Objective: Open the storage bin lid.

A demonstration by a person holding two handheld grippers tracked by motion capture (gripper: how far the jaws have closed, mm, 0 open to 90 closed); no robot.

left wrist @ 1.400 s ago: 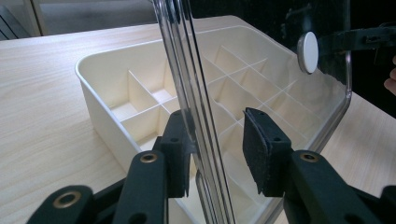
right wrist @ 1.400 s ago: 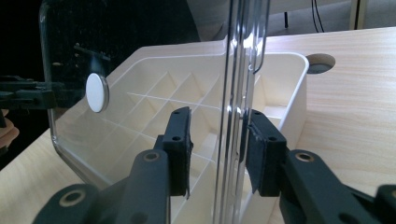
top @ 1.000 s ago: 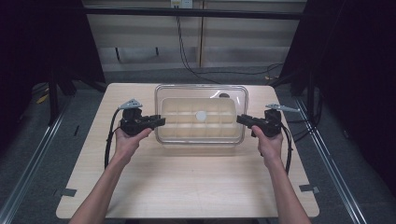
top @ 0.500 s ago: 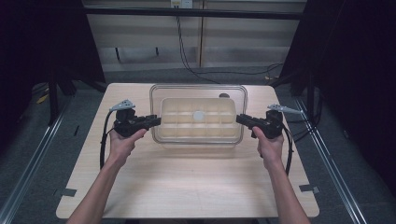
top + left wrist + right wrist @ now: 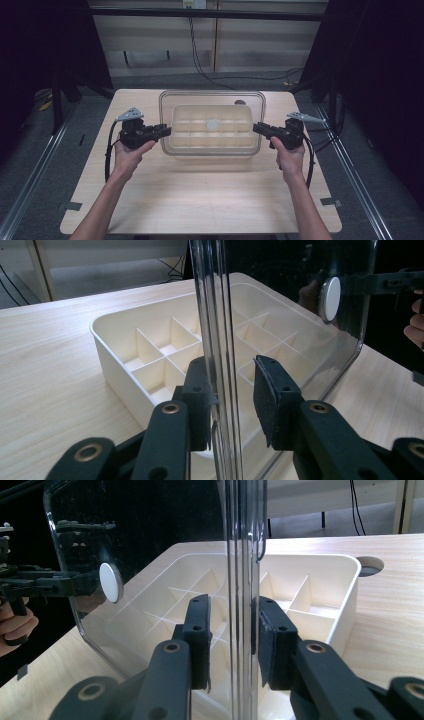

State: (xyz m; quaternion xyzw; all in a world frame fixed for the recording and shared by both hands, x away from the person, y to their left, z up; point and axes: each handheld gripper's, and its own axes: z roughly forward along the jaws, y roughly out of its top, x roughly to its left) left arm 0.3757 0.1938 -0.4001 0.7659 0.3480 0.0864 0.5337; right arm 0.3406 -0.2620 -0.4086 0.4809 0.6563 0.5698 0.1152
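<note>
From the high view, a clear lid [image 5: 212, 121] with a white round knob [image 5: 213, 124] hangs over a cream divided tray [image 5: 210, 131] that sits toward the far middle of the wooden surface [image 5: 200, 195], with the left gripper [image 5: 165, 131] at the lid's left edge and the right gripper [image 5: 257, 128] at its right edge, each carried in a hand [image 5: 129, 155] whose forearm comes in from the bottom; whether the lid touches the tray cannot be told from up there. The left gripper view fills that in: the lid [image 5: 280, 300] is off the tray [image 5: 150, 350], its edge running up between the jaws of the left gripper [image 5: 230, 400], and the tray's open compartments lie below and behind it. The inner pad sits against the plastic while a narrow gap shows on the other side, so the jaws stand only slightly apart, straddling the rim rather than clearly clamped. Through the lid the knob [image 5: 330, 299] and the other gripper [image 5: 395, 282] show. In the right gripper view the right gripper [image 5: 230, 640] has its jaws close on both sides of the lid's rim [image 5: 242, 580], pinching it, with the tray [image 5: 320, 595] beyond, the knob [image 5: 111, 582] at left and a round hole [image 5: 369, 566] in the surface just past the tray's far corner
</note>
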